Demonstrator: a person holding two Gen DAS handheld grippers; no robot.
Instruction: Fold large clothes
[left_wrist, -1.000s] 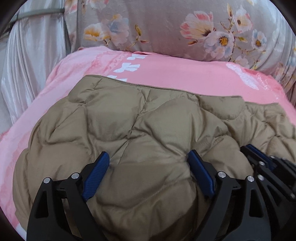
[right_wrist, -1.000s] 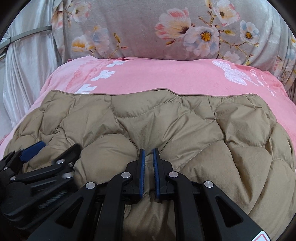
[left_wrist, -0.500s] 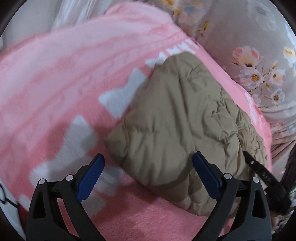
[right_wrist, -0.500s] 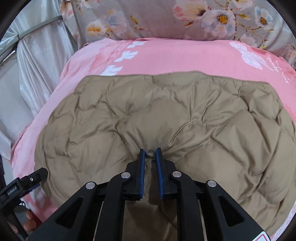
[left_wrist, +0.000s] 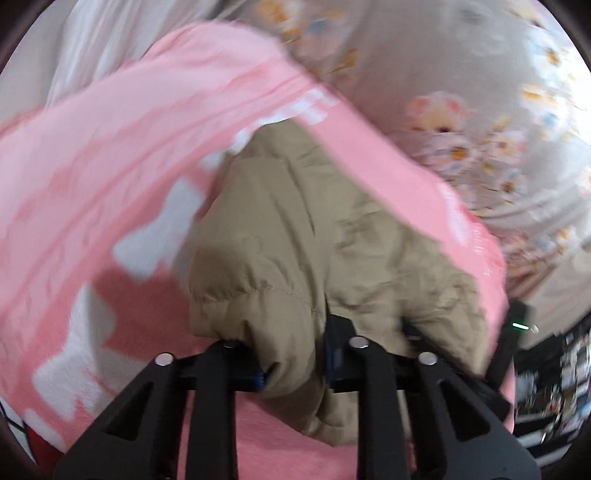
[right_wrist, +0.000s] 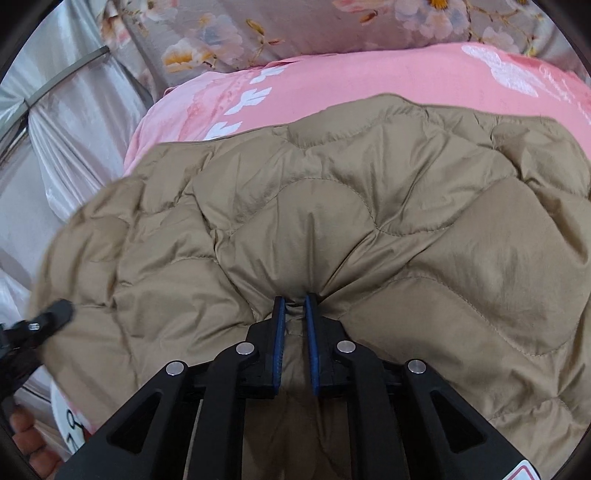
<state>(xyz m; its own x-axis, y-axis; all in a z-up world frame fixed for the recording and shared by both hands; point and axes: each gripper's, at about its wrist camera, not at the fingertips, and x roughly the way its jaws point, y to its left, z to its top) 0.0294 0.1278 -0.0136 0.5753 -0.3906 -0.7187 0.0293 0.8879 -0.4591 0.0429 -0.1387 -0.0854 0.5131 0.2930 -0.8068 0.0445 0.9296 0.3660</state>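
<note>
Item one, far left of the right wrist view: silvery pleated curtain (right_wrist: 74, 122), hanging beside the bed edge. Below it, your fingers (right_wrist: 27, 439) show at the lower left corner of that view.

Item two: your left gripper (left_wrist: 295, 363), black frame with blue pads. Its jaws are closing, and a thick fold of the jacket's near left corner sits bunched between them, the pads pressing into the fabric from both sides. The left wrist view is blurred, so the exact seam you have cannot be told. In the right wrist view only the tip of this gripper shows, at the jacket's left edge.

Item three, centre: tan quilted jacket (right_wrist: 351, 221), puffy, stitched in wavy panels. It lies spread on the pink blanket (right_wrist: 369, 74), its far hem running straight across and its body covering most of the blanket's middle.

Item four: your right gripper (right_wrist: 294, 325). Its jaws are closing, nearly together already, with a pinched tuck of the jacket's near edge between the blue pads; creases fan out from the pinch.

Item five, beyond the jacket and to the right: the pink blanket with white leaf and butterfly prints, bare along its far strip.

Item six, far edge: grey floral fabric (right_wrist: 295, 33), running behind the blanket.
</note>
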